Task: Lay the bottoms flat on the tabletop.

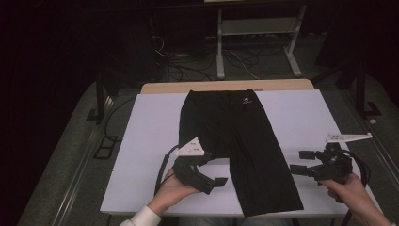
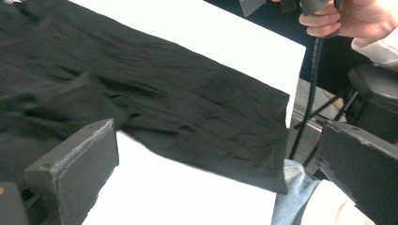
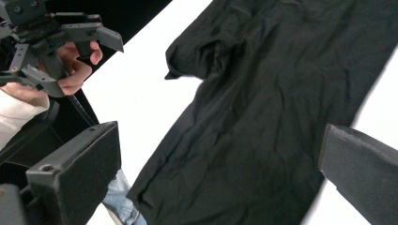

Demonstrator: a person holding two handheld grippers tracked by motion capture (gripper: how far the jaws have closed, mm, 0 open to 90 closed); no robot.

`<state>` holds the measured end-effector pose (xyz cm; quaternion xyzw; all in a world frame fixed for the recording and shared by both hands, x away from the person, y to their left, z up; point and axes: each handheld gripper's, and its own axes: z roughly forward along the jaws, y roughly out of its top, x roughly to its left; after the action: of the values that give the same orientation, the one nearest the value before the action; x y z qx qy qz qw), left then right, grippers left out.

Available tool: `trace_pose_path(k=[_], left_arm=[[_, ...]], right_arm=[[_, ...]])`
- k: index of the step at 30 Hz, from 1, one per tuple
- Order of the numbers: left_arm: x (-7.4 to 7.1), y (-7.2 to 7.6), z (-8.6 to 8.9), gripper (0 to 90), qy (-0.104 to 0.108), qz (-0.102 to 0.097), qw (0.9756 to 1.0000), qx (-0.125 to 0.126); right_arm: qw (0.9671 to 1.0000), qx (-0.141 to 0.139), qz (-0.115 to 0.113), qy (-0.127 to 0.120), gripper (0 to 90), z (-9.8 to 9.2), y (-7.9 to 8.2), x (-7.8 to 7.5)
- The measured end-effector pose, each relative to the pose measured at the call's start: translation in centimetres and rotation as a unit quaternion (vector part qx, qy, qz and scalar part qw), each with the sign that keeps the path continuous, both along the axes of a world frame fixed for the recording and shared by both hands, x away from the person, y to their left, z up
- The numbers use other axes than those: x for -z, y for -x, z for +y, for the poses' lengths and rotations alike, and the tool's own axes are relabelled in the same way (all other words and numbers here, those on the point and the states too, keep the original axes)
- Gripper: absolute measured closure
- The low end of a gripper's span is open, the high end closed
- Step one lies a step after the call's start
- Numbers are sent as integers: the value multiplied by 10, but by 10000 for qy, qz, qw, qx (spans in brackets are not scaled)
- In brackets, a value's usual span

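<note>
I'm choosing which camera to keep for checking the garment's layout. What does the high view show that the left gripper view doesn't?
High view alone: the waistband logo, the shorter folded leg, both tongs, left and right, open. Left gripper view alone: fabric creases and the person's jeans. Both: black pants flat on the white table.

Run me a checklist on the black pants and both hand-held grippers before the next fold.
1. Left hand-held gripper empty: ok, jaws stand wide apart with no cloth between them.
2. Right hand-held gripper empty: ok, jaws wide apart, off to the side of the cloth.
3. Black pants on the white table: ok, waistband at the far edge, long leg reaching the near edge.
4. Both legs laid out full length: not ok, the left leg ends bunched near the left gripper, far shorter than the other.
5. Cloth smooth: not ok, wrinkles run across the long leg.
6. Hem at the near edge: cannot tell whether it overhangs.
</note>
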<state>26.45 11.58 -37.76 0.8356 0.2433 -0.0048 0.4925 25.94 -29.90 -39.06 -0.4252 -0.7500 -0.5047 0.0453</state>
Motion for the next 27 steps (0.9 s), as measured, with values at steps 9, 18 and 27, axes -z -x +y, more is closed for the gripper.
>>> trace_pose_path(k=[9,18,27], left_arm=[[3,-5,37,0,8,-43,9990,-449],[25,-13,49,7,-307,21,9983,-491],[55,-31,41,153,-812,323,9957,-322]], right_arm=[[9987,-446,-150,169,0,48,-16,-6],[9972,-705,-137,188,0,85,-33,-1],[9960,-818,-227,276,0,114,-48,6]])
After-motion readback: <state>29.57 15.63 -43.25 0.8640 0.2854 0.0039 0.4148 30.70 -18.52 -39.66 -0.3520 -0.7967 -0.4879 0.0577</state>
